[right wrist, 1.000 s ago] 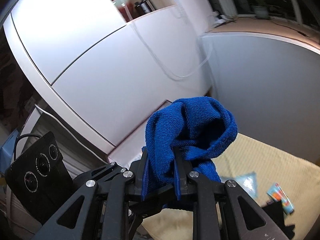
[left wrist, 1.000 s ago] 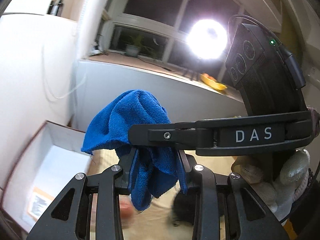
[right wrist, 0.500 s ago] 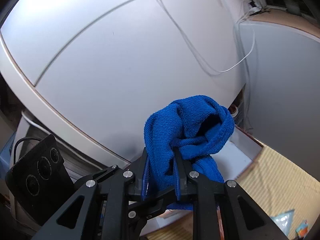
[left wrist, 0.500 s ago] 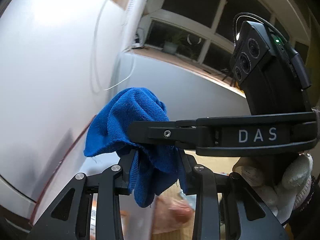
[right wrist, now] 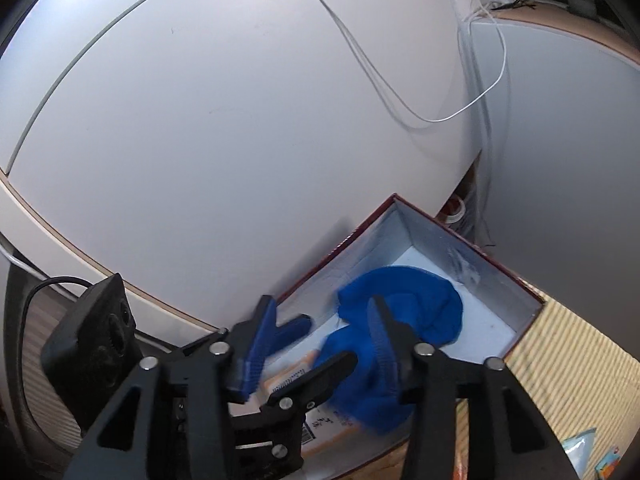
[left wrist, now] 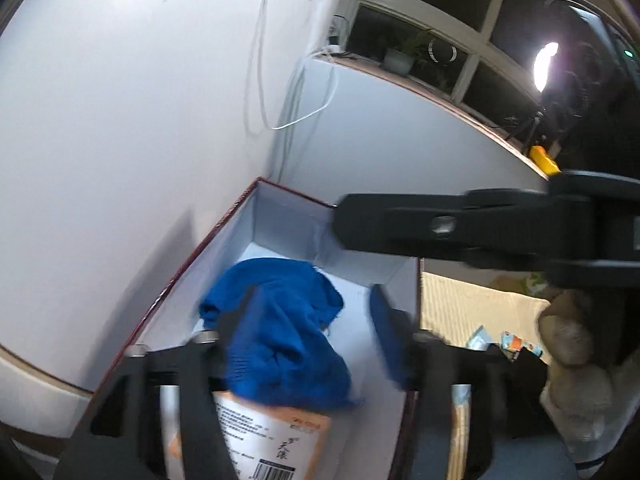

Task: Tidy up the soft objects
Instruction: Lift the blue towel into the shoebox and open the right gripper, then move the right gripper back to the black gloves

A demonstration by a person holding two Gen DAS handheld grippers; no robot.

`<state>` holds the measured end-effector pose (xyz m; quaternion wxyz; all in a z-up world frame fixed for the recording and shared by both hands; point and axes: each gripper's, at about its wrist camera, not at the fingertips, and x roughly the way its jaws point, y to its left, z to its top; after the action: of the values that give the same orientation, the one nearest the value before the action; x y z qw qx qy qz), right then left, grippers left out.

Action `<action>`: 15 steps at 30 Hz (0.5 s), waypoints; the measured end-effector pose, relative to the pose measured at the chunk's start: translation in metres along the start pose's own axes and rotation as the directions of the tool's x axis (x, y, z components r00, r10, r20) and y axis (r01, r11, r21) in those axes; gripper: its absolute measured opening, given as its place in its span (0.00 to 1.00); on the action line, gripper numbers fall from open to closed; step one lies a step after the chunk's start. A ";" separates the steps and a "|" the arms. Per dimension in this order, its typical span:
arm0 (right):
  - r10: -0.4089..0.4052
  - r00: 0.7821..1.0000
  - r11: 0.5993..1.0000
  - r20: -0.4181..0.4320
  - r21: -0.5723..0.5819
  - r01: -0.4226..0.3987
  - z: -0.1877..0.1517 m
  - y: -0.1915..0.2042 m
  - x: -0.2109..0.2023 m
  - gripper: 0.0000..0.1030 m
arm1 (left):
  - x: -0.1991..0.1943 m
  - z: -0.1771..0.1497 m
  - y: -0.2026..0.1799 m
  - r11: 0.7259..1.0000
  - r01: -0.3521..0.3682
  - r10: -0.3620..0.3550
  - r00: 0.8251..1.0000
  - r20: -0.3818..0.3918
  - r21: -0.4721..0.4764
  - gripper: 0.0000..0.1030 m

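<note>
A blue terry cloth (left wrist: 280, 332) (right wrist: 404, 316) lies crumpled inside a shoebox (left wrist: 224, 224) (right wrist: 460, 232) with a red rim and white walls. My left gripper (left wrist: 316, 328) hangs over the box, its jaws opening. The cloth sags below and between them, brushing the left finger, and the pads do not press on it. My right gripper (right wrist: 320, 328) is also opening above the cloth and has nothing pinched. Its black body (left wrist: 440, 224) crosses the left wrist view. A printed orange and white card (left wrist: 280, 440) (right wrist: 288, 380) lies under the cloth.
The box stands in a corner against white panels, with a white cable (left wrist: 296, 120) hanging behind it. A woven mat (left wrist: 460, 308) (right wrist: 568, 360) with small packets (left wrist: 516, 344) lies to its right. A gloved hand (left wrist: 572, 344) holds the right gripper. A bright lamp (left wrist: 546, 66) shines by the window.
Both grippers carried the blue cloth down over the shoebox. Their jaws have spread, and the cloth has slipped out and dropped into the box.
</note>
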<state>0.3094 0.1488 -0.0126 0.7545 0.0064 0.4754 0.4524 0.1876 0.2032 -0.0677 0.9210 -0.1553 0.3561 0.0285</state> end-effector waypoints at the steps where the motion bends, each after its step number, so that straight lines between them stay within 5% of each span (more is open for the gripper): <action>1: -0.006 1.000 1.000 0.001 -0.002 0.006 -0.001 0.000 -0.002 0.46 | -0.003 -0.002 -0.001 1.000 -0.002 0.002 1.000 0.001 -0.004 0.63; 10: -0.063 0.997 0.998 0.039 0.009 0.063 -0.020 -0.010 -0.043 0.50 | -0.030 -0.007 -0.014 0.999 0.052 -0.052 0.998 0.029 -0.009 0.63; 15: -0.118 0.989 0.993 0.091 -0.009 0.120 -0.053 -0.018 -0.096 0.63 | -0.054 -0.019 -0.033 0.992 0.122 -0.123 0.991 0.059 0.014 0.63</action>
<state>0.2703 0.0497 0.0184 0.8009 -0.0069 0.4371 0.4092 0.1411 0.1688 -0.0363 0.9320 -0.1712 0.3183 -0.0254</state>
